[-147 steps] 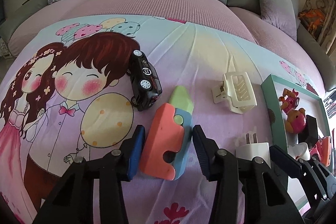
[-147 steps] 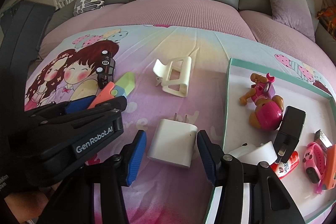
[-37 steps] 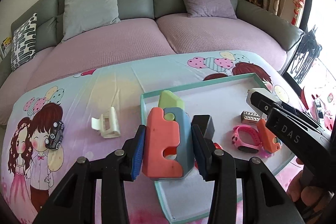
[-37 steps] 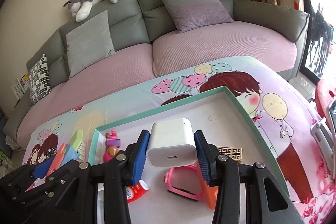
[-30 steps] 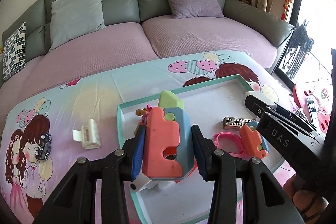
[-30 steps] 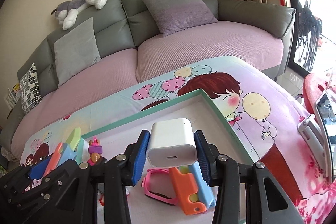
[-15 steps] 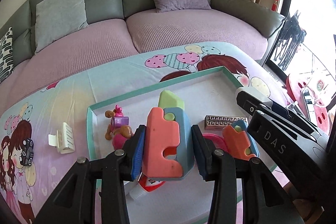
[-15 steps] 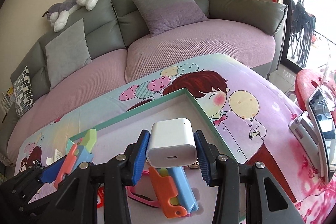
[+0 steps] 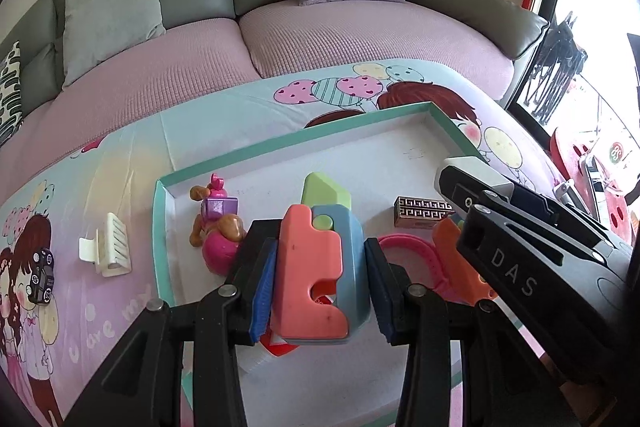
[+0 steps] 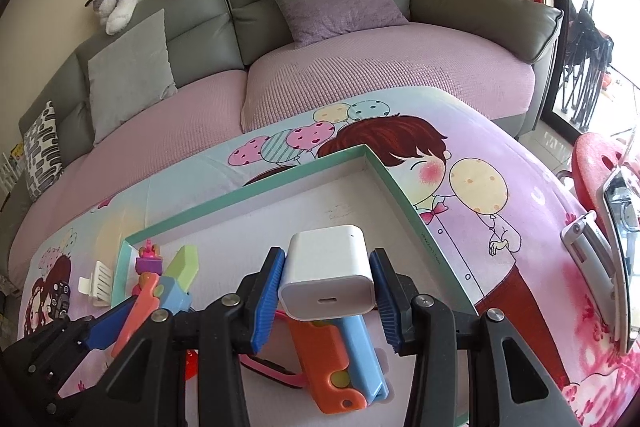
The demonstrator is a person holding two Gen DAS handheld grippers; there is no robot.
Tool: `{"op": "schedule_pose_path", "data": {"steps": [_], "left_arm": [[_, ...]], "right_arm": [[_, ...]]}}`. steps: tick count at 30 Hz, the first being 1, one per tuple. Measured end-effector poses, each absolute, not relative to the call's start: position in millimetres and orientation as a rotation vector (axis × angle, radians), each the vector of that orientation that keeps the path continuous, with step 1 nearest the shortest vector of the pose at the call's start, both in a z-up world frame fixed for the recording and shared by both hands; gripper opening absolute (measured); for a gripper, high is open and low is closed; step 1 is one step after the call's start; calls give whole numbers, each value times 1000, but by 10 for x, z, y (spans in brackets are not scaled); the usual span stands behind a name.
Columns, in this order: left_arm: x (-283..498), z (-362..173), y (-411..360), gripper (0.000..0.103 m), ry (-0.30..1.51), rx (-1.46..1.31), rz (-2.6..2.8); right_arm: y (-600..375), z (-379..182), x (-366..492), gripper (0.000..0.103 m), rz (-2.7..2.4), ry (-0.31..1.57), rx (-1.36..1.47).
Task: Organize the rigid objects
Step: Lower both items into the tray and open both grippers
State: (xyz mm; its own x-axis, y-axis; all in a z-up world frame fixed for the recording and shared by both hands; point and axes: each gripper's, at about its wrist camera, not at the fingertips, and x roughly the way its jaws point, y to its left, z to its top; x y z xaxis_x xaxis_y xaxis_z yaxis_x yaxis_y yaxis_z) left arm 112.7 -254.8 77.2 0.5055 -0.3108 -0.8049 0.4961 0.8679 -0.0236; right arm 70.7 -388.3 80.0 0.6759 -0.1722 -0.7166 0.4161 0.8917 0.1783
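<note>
Hovering now over the green-rimmed tray point(image 9: 161, 227) after leaving the bedspread, the left gripper point(image 9: 318, 281) stays clamped on the orange-blue toy point(image 9: 320, 275); the right gripper point(image 10: 326, 293) clamps the white charger point(image 10: 328, 277), both ready for release.

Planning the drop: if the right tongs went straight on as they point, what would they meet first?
Probably the bare white floor of the green-rimmed tray. The right tongs hold a white charger cube; depth is unclear.

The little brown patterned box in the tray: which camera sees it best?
The left wrist view: the patterned box lies unobstructed in the tray. In the right wrist view it is out of sight.
</note>
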Motion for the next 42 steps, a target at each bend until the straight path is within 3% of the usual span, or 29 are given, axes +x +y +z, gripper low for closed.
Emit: {"op": "schedule_pose_path", "data": {"steps": [19, 26, 42], "left_arm": [[1167, 695, -2519, 45, 955, 208, -483], [1165, 737, -2474, 55, 953, 190, -469], [1204, 921, -2207, 56, 912, 131, -410]], "right_arm": [[-3851, 681, 781, 47, -328, 823, 344], [-3863, 712, 766, 48, -319, 803, 365], [-3846, 898, 691, 49, -289, 710, 387]]}}
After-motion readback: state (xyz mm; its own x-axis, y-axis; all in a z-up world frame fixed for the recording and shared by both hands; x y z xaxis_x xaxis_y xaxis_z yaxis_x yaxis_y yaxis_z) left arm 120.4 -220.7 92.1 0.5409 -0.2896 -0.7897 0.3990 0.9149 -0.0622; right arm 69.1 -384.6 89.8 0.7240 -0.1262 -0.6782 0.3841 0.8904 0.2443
